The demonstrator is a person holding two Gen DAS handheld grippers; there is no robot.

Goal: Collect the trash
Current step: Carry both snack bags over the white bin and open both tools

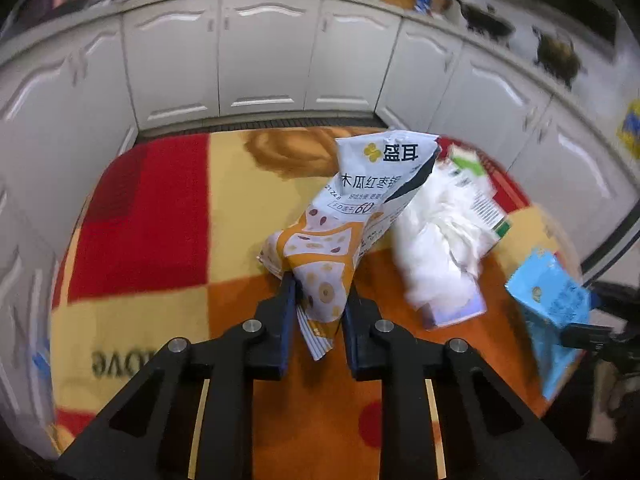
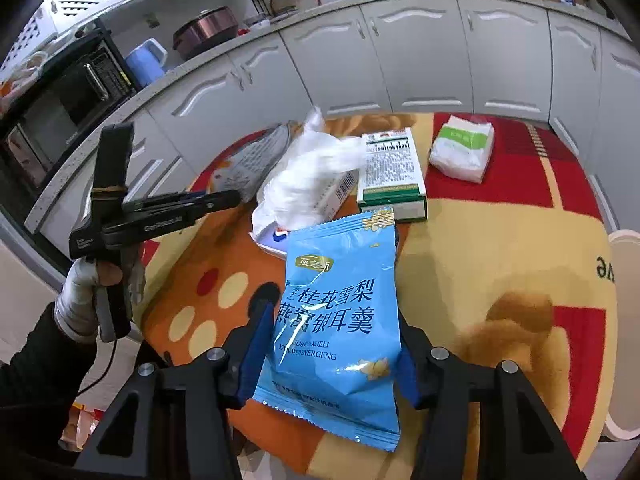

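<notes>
In the left wrist view my left gripper (image 1: 320, 292) is shut on the lower end of a white and orange snack packet (image 1: 360, 200), which stands up from the patterned tablecloth (image 1: 160, 220). The right wrist view shows my right gripper (image 2: 334, 332) shut on a blue snack packet (image 2: 336, 320), held above the cloth (image 2: 500, 240). That blue packet (image 1: 552, 304) also shows at the right edge of the left view. A crumpled white plastic bag (image 1: 436, 248) lies beside the white packet. From the right view, a gloved hand (image 2: 80, 292) holds the left gripper (image 2: 232, 199) at the packet's grey back (image 2: 256, 156).
On the cloth lie a green and white box (image 2: 392, 172), a tissue pack (image 2: 464, 148), the white bag (image 2: 316, 176) and a small box (image 2: 340, 192) under it. A white round rim (image 2: 624, 320) sits at the right edge. White cabinets (image 1: 264, 52) stand behind the table.
</notes>
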